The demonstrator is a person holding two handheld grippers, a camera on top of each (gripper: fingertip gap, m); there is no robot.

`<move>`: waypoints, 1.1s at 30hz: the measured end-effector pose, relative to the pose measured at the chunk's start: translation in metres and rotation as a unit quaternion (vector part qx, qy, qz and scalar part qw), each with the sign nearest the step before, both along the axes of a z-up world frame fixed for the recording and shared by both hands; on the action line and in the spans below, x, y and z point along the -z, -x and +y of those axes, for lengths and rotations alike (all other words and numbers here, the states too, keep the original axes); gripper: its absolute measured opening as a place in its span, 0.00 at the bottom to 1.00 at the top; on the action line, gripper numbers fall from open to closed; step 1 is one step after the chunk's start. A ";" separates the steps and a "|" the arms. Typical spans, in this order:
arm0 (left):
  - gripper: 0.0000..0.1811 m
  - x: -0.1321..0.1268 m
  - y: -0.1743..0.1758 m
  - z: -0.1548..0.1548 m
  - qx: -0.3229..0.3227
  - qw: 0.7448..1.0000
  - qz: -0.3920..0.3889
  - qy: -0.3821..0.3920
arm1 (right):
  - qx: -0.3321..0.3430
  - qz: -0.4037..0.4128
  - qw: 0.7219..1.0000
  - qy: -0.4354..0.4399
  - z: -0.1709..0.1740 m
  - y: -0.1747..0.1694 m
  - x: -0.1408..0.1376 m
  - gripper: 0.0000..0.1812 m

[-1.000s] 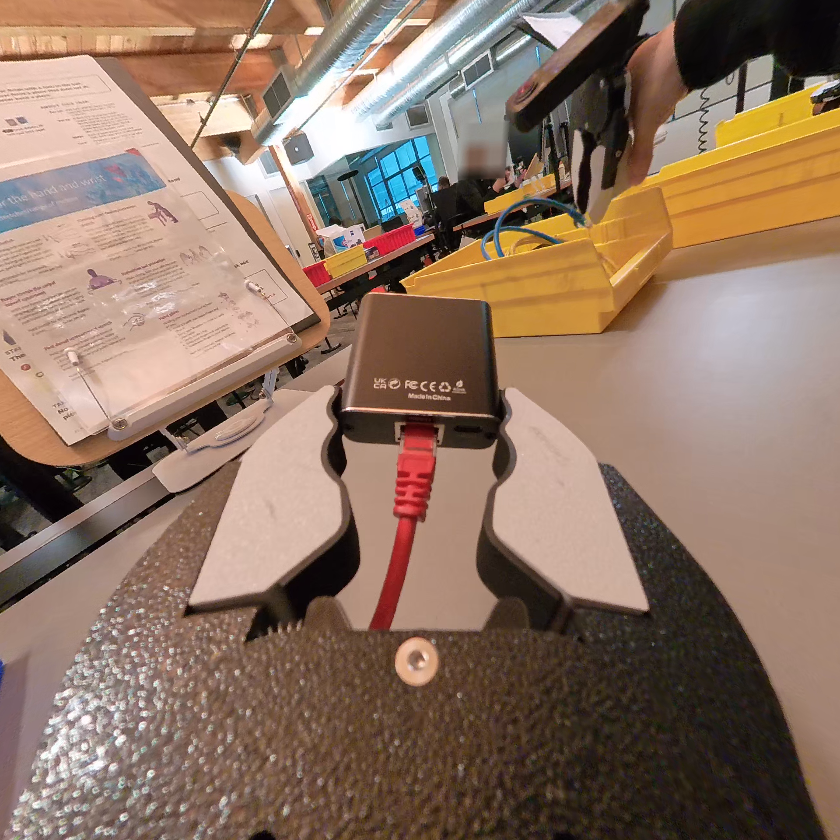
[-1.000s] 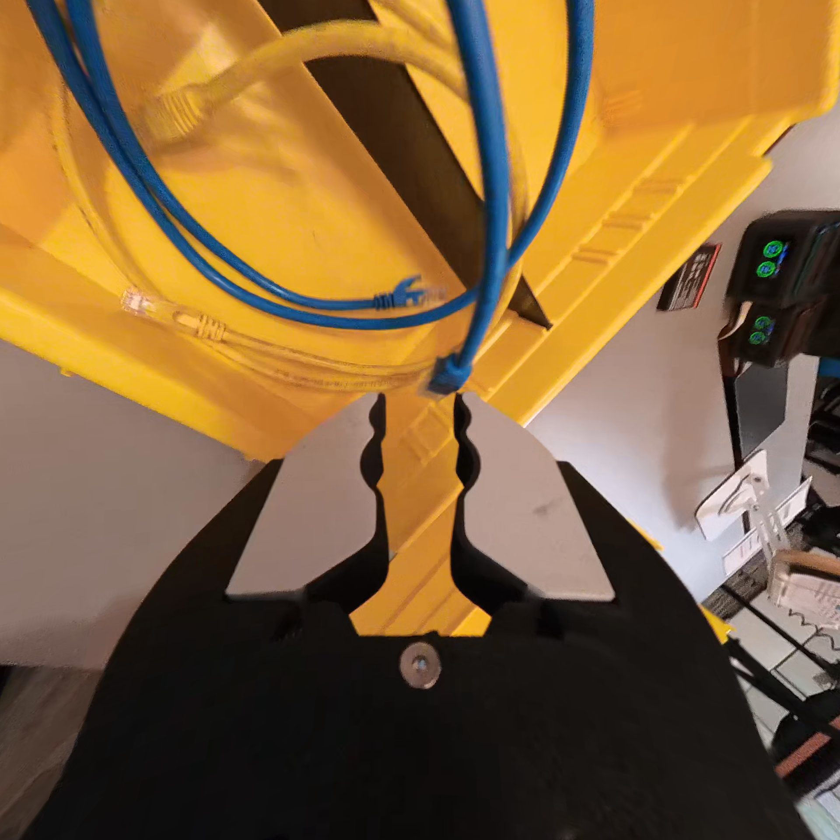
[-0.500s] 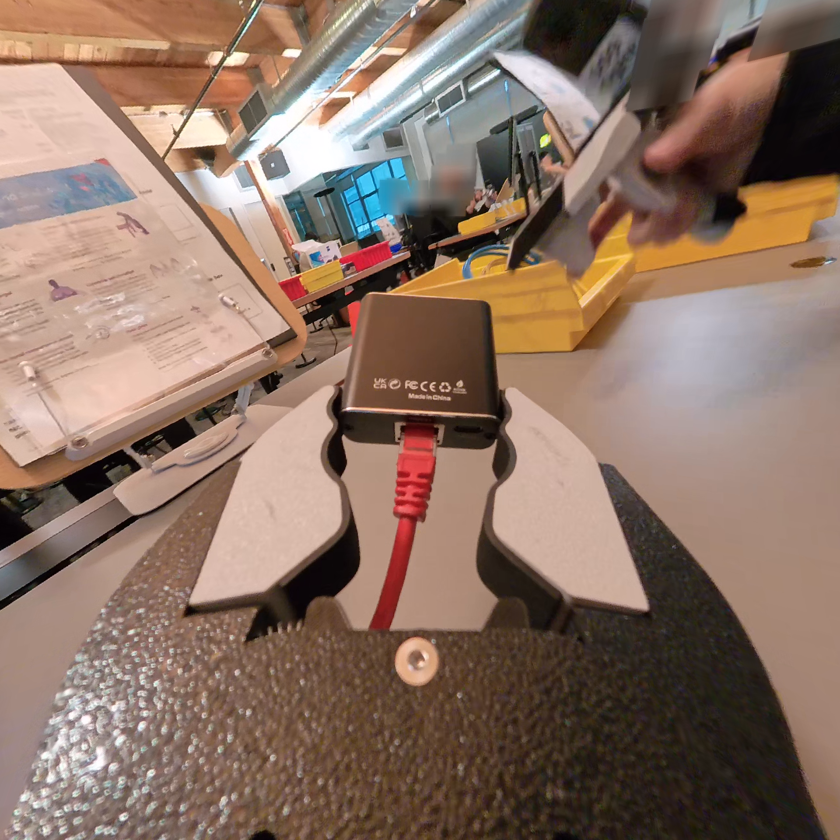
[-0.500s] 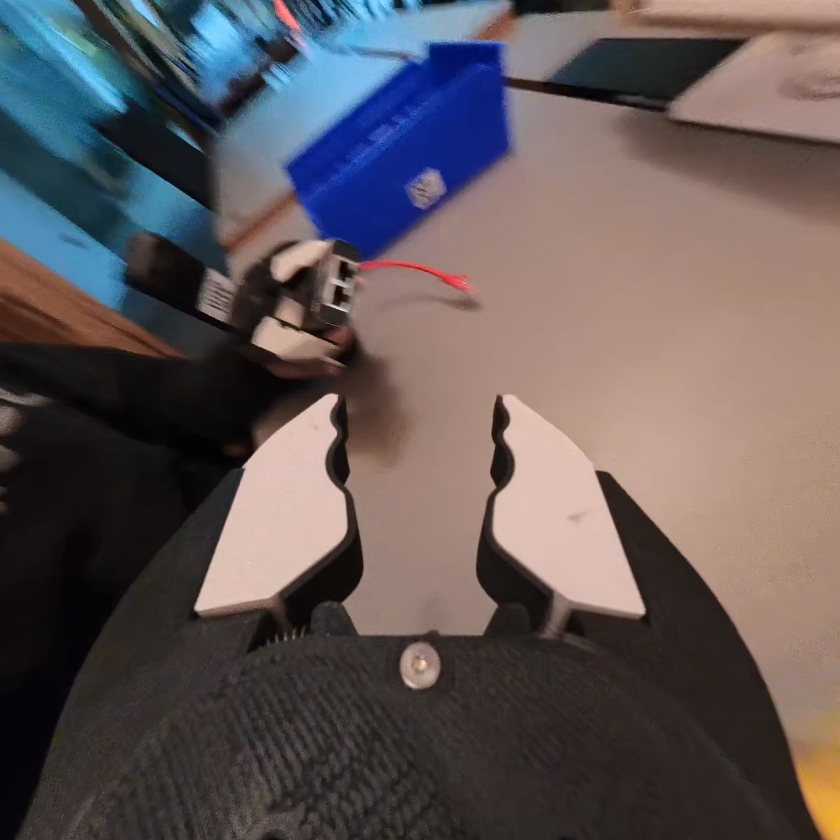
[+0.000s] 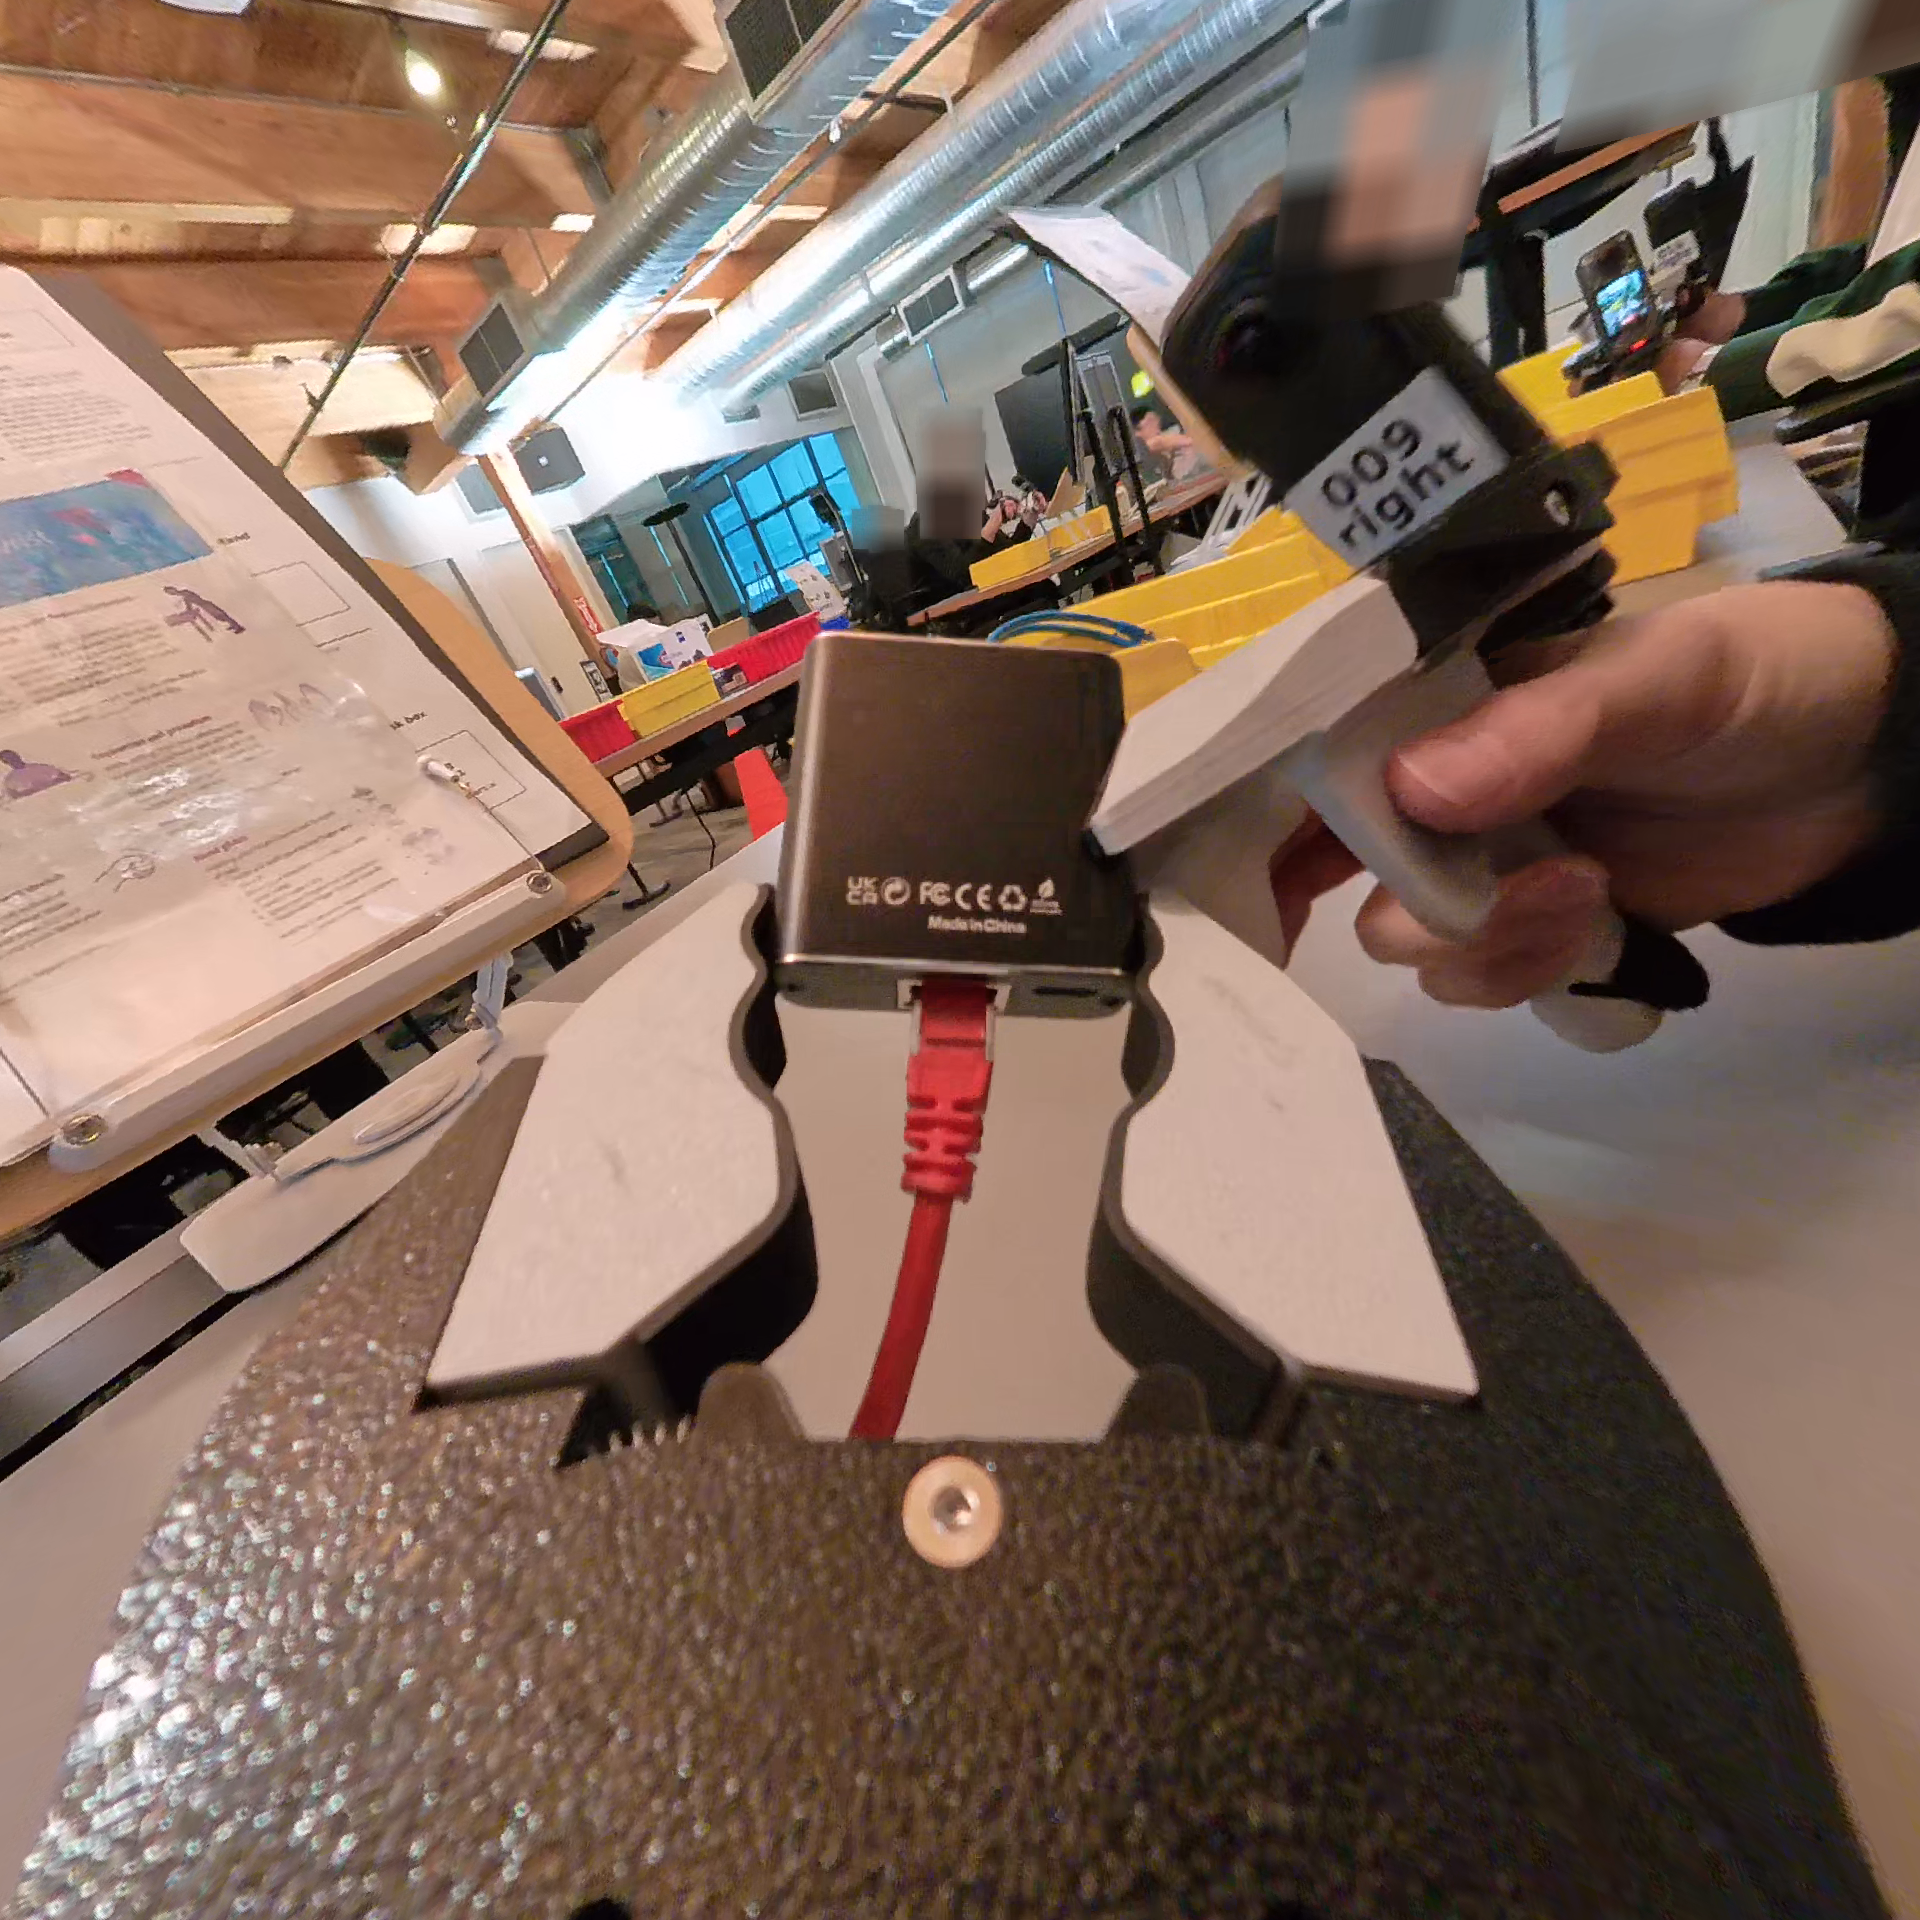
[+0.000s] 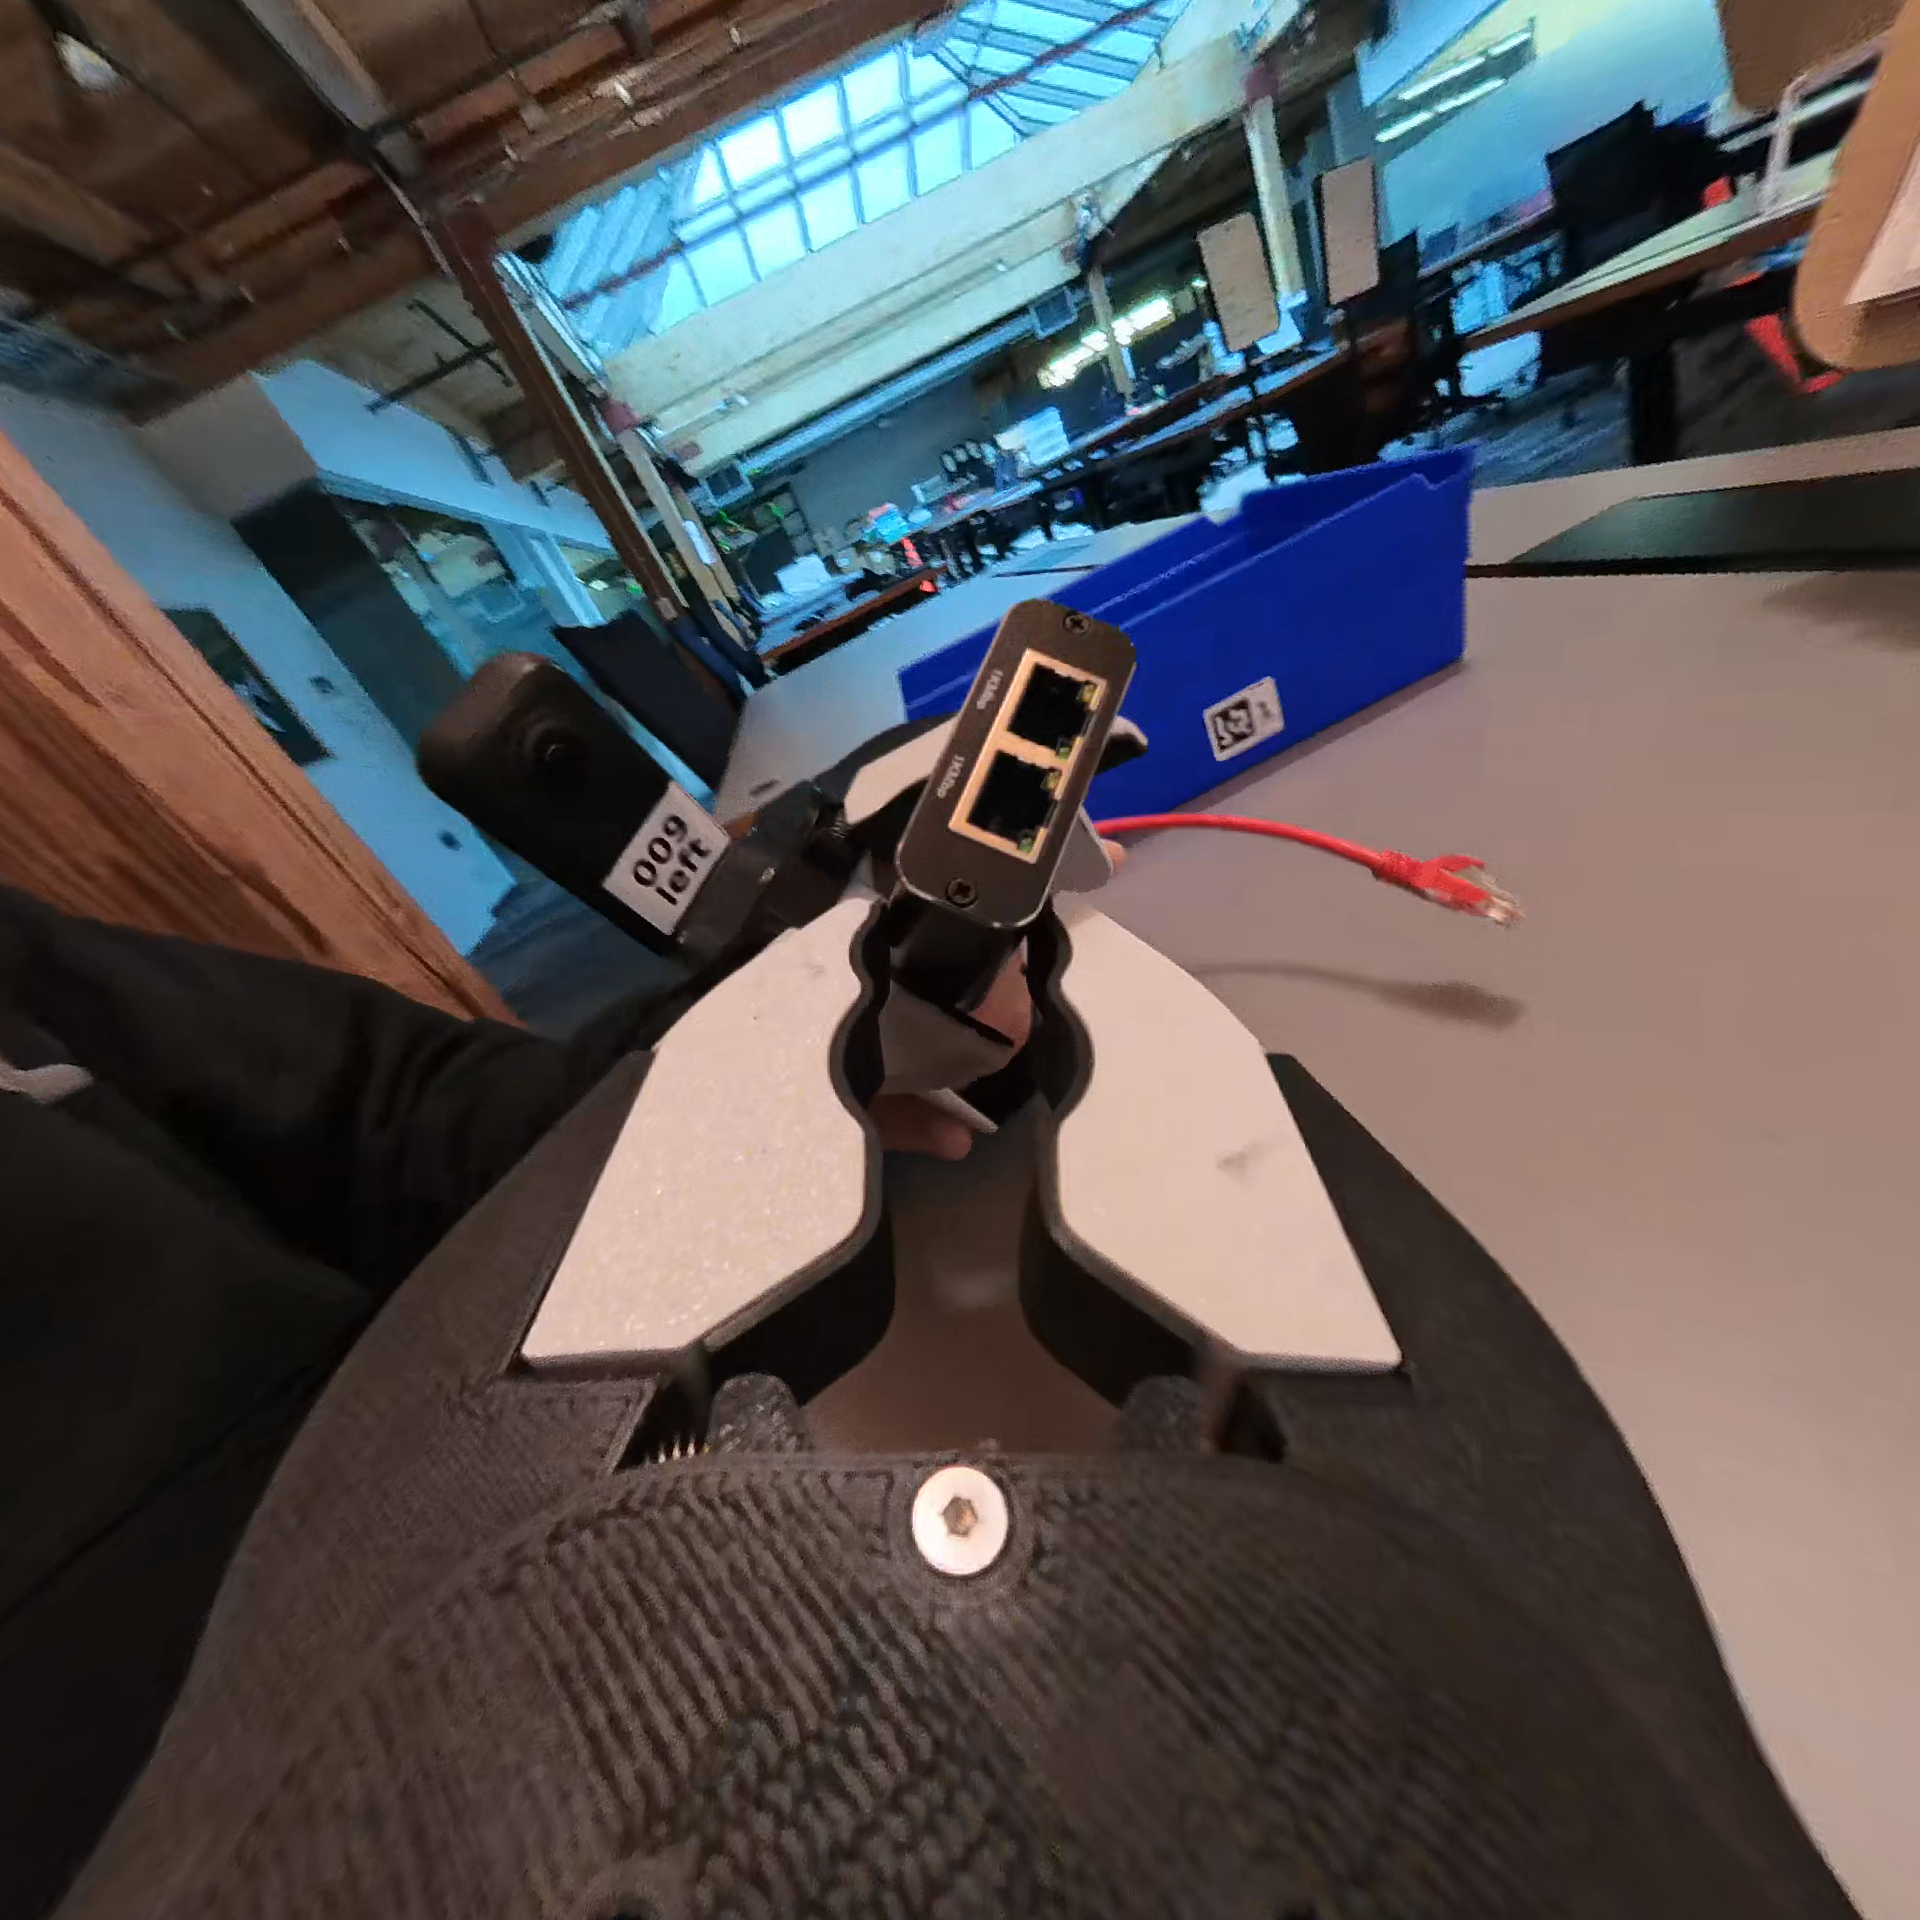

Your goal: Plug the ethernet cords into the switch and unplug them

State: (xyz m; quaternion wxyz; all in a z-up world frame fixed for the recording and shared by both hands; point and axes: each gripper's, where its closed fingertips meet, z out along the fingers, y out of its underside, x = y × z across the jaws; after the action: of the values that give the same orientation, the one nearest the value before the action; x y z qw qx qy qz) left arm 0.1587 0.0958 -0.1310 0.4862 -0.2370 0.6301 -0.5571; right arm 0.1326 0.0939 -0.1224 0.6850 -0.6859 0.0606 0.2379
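My left gripper (image 5: 951, 935) is shut on the black switch (image 5: 951, 790) and holds it above the grey table. A red ethernet cord (image 5: 940, 1122) is plugged into the port facing me and runs back under the gripper. In the right wrist view the switch (image 6: 1013, 774) shows two empty ports. The cord's free red plug (image 6: 1434, 868) hangs beside it above the table. My right gripper (image 6: 961, 935) is closed around the switch's lower corner from the far end. One of its fingers (image 5: 1226, 748) touches the switch's right edge.
A tilted document stand (image 5: 208, 727) stands to the left. Yellow bins (image 5: 1226, 613) holding a blue cord (image 5: 1070, 629) sit behind the switch. A blue bin (image 6: 1299, 644) sits on the grey table (image 6: 1610, 1091) beyond the red plug.
My right gripper left the yellow bin, swung to the switch and narrowed its fingers around the far end. My left gripper kept its hold on the switch.
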 end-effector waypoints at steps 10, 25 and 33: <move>0.44 -0.038 0.007 -0.008 0.037 0.993 0.068 0.094 | 0.262 -0.466 0.834 0.139 -0.028 -0.045 -0.009 0.13; 0.35 -0.005 0.004 -0.006 0.098 0.965 0.222 0.100 | 0.256 -0.691 0.657 0.157 -0.011 -0.018 0.007 0.13; 0.35 -0.022 0.003 0.009 0.049 0.992 0.111 0.039 | 0.280 -0.618 0.727 0.108 -0.011 -0.022 -0.002 0.21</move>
State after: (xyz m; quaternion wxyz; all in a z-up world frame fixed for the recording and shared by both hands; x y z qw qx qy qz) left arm 0.1552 0.1044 -0.1086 0.3755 -0.2847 0.6691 -0.5747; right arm 0.1547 0.0824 -0.1205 0.5275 -0.7027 -0.1612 -0.4493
